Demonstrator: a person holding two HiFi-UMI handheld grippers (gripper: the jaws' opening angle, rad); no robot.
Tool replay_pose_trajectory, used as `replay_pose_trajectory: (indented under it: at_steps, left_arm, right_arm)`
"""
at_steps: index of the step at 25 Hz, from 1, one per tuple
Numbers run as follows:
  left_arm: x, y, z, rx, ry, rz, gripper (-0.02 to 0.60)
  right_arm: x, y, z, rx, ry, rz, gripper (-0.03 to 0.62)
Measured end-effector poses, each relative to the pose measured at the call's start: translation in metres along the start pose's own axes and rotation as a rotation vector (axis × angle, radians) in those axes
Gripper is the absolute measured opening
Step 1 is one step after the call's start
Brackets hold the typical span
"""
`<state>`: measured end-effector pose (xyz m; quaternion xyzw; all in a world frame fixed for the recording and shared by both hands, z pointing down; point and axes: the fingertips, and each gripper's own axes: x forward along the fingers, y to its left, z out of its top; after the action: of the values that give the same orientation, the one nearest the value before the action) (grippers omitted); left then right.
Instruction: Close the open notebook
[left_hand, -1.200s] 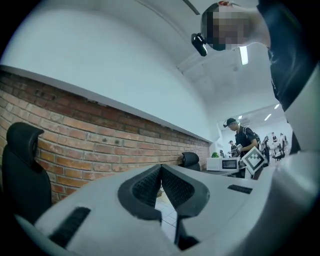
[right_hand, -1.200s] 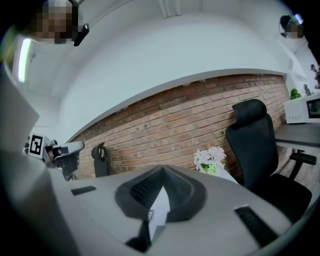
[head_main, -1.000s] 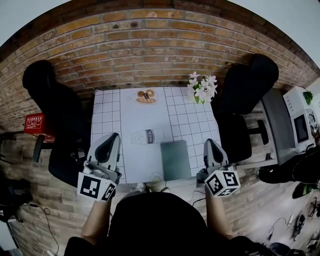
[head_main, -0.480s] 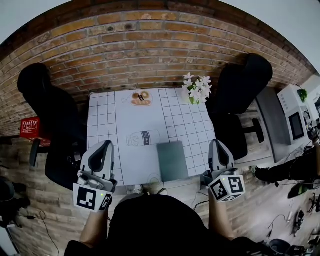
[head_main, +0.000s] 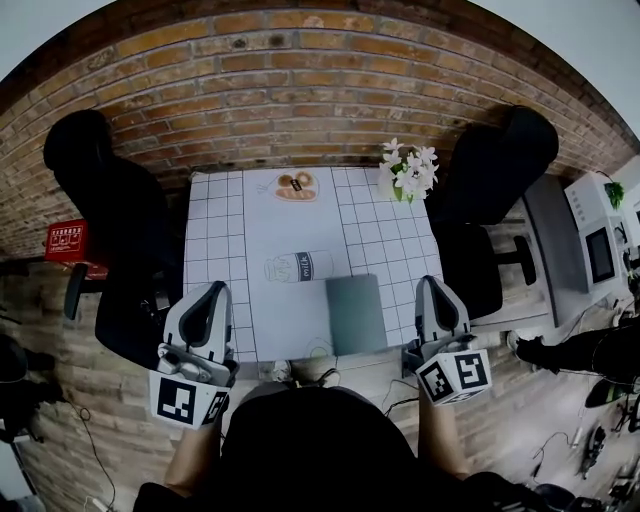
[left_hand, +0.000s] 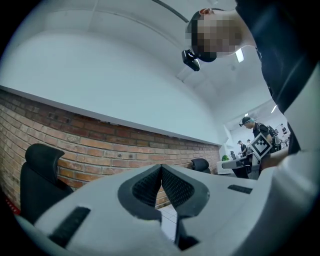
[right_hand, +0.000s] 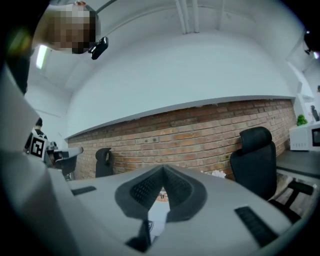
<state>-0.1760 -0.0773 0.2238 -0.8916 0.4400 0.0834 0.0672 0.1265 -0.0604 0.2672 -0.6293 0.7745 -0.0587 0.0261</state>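
The grey-green notebook (head_main: 356, 313) lies shut and flat on the white table (head_main: 215, 250), near the front edge, right of the middle. My left gripper (head_main: 214, 292) hangs off the table's front left corner, jaws shut and empty. My right gripper (head_main: 431, 287) is held off the table's front right corner, to the right of the notebook and apart from it, its jaws shut with nothing between them. In both gripper views the jaw tips (left_hand: 161, 167) (right_hand: 163, 169) meet, pointing towards the brick wall.
A milk bottle picture (head_main: 297, 268) and a food picture (head_main: 294, 185) are printed on the table mat. A white flower bunch (head_main: 407, 171) stands at the back right corner. Black office chairs (head_main: 110, 215) (head_main: 490, 180) flank the table. A microwave (head_main: 605, 254) sits at the right.
Both grippers have risen a little and drawn slightly back from the table. The notebook has stayed shut in place.
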Motion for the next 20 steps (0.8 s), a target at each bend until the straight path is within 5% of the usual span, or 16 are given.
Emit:
replay_pose_trajectory:
  at_steps: [20]
  left_arm:
    - [0.002, -0.001, -0.005, -0.015, -0.032, -0.014, 0.025]
  right_arm:
    - [0.000, 0.008, 0.010, -0.051, -0.034, 0.010, 0.012]
